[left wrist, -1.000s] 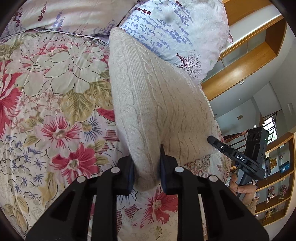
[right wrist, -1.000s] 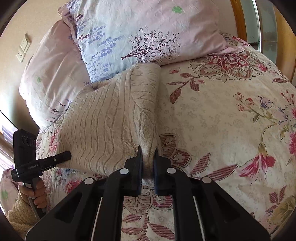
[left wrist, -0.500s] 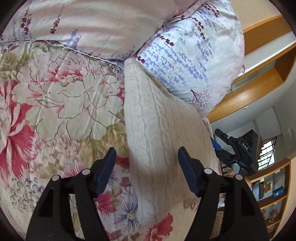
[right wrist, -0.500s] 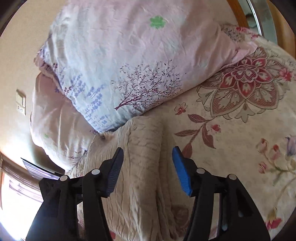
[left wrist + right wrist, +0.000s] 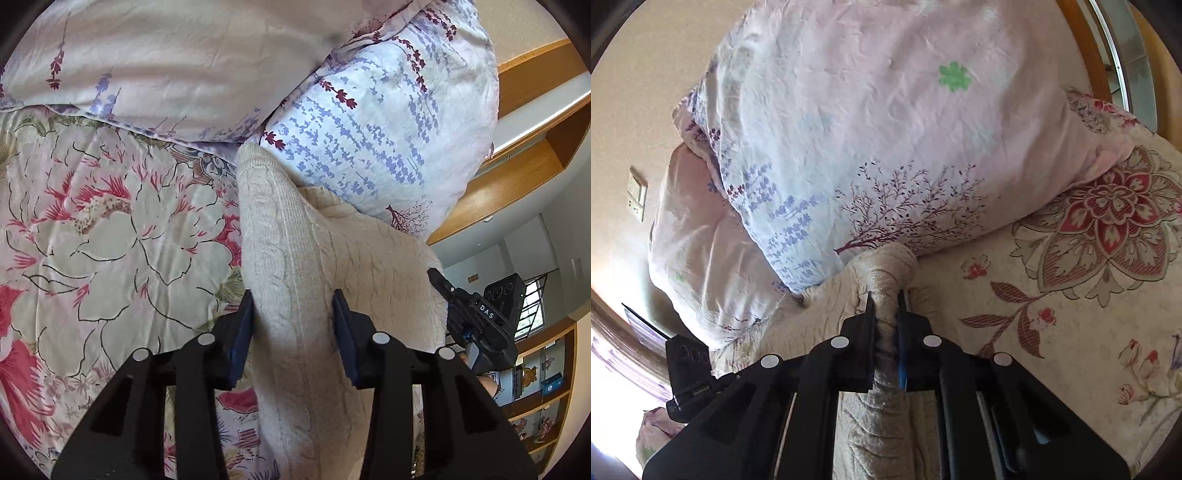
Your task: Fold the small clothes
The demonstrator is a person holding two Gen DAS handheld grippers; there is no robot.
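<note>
A: Where does the cream cable-knit sweater (image 5: 317,266) lie?

B: On a floral quilt (image 5: 110,229), its far end tucked against a lavender-print pillow (image 5: 384,122). A second, paler pillow (image 5: 177,59) sits beside that one at the head of the bed

A: And the left gripper (image 5: 293,325)?

B: Its jaws stand apart on either side of a raised fold along the sweater's left edge and are closing; the knit is between the blue pads, the left pad touching or nearly touching the fabric, the right one with a small gap, so no firm grip shows

A: The right gripper (image 5: 886,325)?

B: Drawn together and clamped on a bunched ridge of the sweater (image 5: 886,273) near its far corner, just below the lavender-print pillow (image 5: 886,140). The knit is pinched tight between the two fingers

A: Can each tool be seen from the other's camera?

B: Yes. The right gripper (image 5: 480,317) appears at the sweater's right edge in the left wrist view, and the left gripper's body (image 5: 689,376) shows at the lower left of the right wrist view, beside the quilt (image 5: 1071,288)
</note>
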